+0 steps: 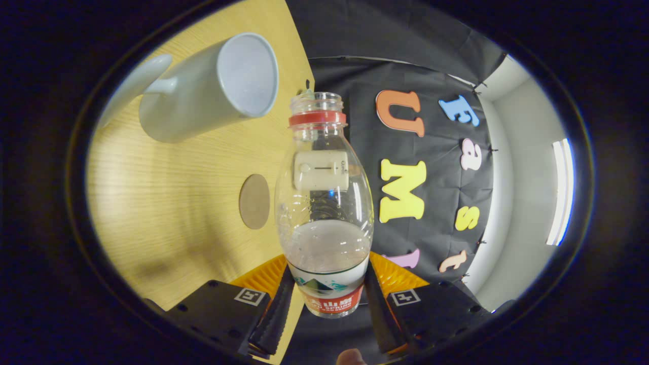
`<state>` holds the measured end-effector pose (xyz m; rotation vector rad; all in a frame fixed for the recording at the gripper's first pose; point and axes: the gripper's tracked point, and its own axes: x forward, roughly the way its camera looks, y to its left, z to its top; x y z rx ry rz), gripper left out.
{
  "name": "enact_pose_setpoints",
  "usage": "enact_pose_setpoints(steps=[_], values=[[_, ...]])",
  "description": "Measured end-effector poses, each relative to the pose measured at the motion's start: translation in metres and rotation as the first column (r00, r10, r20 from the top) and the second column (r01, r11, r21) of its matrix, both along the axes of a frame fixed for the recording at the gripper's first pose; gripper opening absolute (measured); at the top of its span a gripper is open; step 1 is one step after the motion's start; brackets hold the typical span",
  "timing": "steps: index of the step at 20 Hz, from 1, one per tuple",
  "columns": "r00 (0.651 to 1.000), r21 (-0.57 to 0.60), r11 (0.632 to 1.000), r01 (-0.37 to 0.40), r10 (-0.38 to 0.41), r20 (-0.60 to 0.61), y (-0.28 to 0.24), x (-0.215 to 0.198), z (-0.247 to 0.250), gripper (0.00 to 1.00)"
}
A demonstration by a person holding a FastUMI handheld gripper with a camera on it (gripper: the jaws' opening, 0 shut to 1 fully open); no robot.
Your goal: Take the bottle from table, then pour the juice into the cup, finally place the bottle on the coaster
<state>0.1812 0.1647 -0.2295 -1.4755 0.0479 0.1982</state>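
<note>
The camera rides on the gripper (324, 296), looking forward along its jaws, rolled sideways, close behind the bottle (324, 203), with the tabletop (167, 203) beyond.

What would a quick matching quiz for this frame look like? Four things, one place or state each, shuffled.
Things:
1. bottle
2. cup
3. coaster
4. cap ring

States:
A. bare, flat on the table
B. red, around the bottle neck
C. clamped between the fingers, uncapped, liquid in its lower part
D. white, empty, handle facing away from the bottle

Pairs: 1-C, 2-D, 3-A, 4-B
</note>
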Motion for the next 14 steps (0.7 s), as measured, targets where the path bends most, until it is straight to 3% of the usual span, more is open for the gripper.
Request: enact_pose_setpoints(steps=[14], values=[[0.997,-0.134,0.991,-0.024,0.033,0.064,-0.003,0.003,0.030,0.75]])
